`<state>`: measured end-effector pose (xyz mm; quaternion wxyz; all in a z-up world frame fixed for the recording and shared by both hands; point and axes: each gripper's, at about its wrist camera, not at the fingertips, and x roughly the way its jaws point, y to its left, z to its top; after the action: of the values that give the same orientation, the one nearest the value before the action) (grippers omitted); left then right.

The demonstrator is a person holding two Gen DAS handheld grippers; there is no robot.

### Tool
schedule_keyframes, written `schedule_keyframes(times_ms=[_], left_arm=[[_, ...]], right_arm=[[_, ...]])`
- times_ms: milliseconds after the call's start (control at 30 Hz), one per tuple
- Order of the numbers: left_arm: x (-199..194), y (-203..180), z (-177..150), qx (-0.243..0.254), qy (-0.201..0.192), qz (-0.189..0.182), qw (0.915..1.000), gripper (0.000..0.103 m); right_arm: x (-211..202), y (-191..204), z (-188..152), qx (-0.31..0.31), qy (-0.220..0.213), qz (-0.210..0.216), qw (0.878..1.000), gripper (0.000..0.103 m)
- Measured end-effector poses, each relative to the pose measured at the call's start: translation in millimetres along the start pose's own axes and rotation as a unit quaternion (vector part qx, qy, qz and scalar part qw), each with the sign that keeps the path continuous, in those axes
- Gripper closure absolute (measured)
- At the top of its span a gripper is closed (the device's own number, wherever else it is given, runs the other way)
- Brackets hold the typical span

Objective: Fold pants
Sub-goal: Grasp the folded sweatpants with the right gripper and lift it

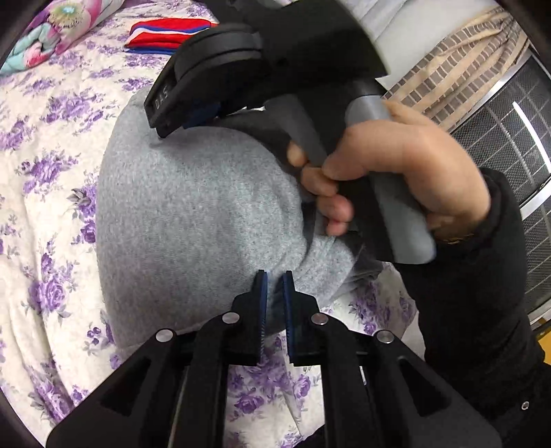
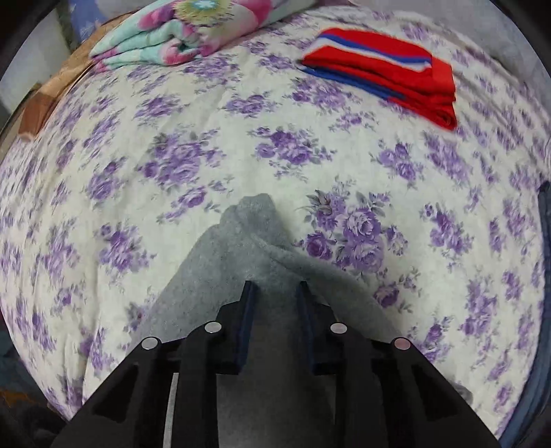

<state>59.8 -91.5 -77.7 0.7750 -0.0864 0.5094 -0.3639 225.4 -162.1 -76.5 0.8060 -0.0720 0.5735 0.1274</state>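
Observation:
Grey pants [image 1: 193, 213] lie in a folded bundle on the floral bed sheet [image 1: 51, 165]. My left gripper [image 1: 274, 275] is shut on the near edge of the pants, with grey cloth between its blue pads. My right gripper [image 1: 193, 117] shows in the left wrist view at the far side of the bundle, held by a hand [image 1: 406, 172]. In the right wrist view the right gripper [image 2: 274, 286] has its jaws apart over the grey pants [image 2: 237, 262], with cloth lying between and under them.
A folded red garment with blue and white stripes [image 2: 382, 72] lies at the far side of the bed. A folded floral blanket [image 2: 186, 31] lies at the far left. A metal mesh panel [image 1: 509, 165] stands to the right of the bed.

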Motion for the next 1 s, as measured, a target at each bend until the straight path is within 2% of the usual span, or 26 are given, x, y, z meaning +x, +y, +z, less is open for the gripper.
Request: schedule_keyframes(times_ms=[33,67,100,133,167,200,267,333,367,400,433,467,500,600,633,733,833,933,1000], left_arm=[[-1.4,-3.7,-1.1,0.006,-0.003,0.007,1.0,0.095],[-2.2,-6.0,-1.6,0.009,-0.005,0.012,0.9999,0.095],[-2.0,-8.9,-0.8,0.012,-0.007,0.018,0.9997,0.094],[-2.2,-10.1,-0.7,0.013,-0.008,0.022,0.9996,0.094],[-2.2,-12.7,-0.8,0.015,-0.009,0.027,0.9995,0.094],[-2.2,-14.6,-1.0,0.016,-0.009,0.03,0.9994,0.094],[-7.8,-17.0,-1.6,0.016,-0.014,0.027,0.9994,0.094],[-28.6,-15.3,-3.5,0.015,-0.032,-0.006,0.9994,0.092],[-44.8,-13.0,-5.8,0.019,-0.051,-0.023,0.9982,0.077],[-62.0,-7.6,-8.2,0.021,-0.075,-0.023,0.9967,0.035],[-84.3,0.7,-11.5,0.011,-0.116,-0.001,0.9931,0.014],[-98.6,9.4,-14.0,-0.002,-0.146,0.02,0.9891,0.005],[-110.9,22.5,-15.3,-0.02,-0.163,0.04,0.9856,0.005],[-111.1,57.7,-11.0,-0.078,-0.156,0.045,0.9837,0.005],[-103.2,71.0,-9.2,-0.104,-0.143,0.034,0.9836,0.005],[-74.7,88.3,-11.1,-0.133,-0.103,0.02,0.9855,0.006],[-46.3,93.0,-8.7,-0.147,-0.065,-0.012,0.987,0.006],[-17.0,94.0,0.5,-0.149,-0.025,-0.028,0.9881,0.006],[-0.4,91.8,5.1,-0.146,-0.002,-0.031,0.9888,0.006]], right_arm=[[-13.0,-3.2,-1.9,0.008,-0.012,0.02,1.0,0.074],[-28.8,-3.9,-5.8,0.01,-0.029,0.039,0.999,0.065],[-51.1,-5.0,-12.2,0.009,-0.058,0.049,0.997,0.049],[-69.9,-4.9,-19.0,0.008,-0.088,0.047,0.995,0.037],[-87.4,-7.9,-26.6,0.011,-0.115,0.043,0.992,0.014],[-108.0,-13.5,-39.2,0.019,-0.146,0.041,0.988,0.003],[-132.9,-26.8,-69.6,0.047,-0.183,0.045,0.981,0.004],[-141.5,-44.1,-92.4,0.083,-0.207,0.047,0.974,0.004],[-144.1,-53.6,-110.3,0.106,-0.217,0.047,0.969,0.004],[-145.5,-65.7,-131.7,0.135,-0.227,0.046,0.963,0.004],[-145.0,-76.6,-151.2,0.164,-0.234,0.044,0.957,0.004],[-143.6,-83.2,-165.3,0.183,-0.238,0.043,0.953,0.004],[-140.2,-91.6,-180.8,0.209,-0.242,0.044,0.947,0.004],[-133.9,-100.8,-203.9,0.235,-0.241,0.059,0.94,0.004],[-131.9,-100.7,-201.2,0.231,-0.238,0.063,0.941,0.004],[-124.9,-94.4,-191.8,0.219,-0.229,0.068,0.946,0.004],[-115.4,-92.3,-185.9,0.21,-0.219,0.078,0.95,0.004],[-98.0,-90.7,-179.9,0.209,-0.196,0.071,0.955,0.004],[-85.3,-91.5,-181.0,0.212,-0.177,0.052,0.96,0.004]])
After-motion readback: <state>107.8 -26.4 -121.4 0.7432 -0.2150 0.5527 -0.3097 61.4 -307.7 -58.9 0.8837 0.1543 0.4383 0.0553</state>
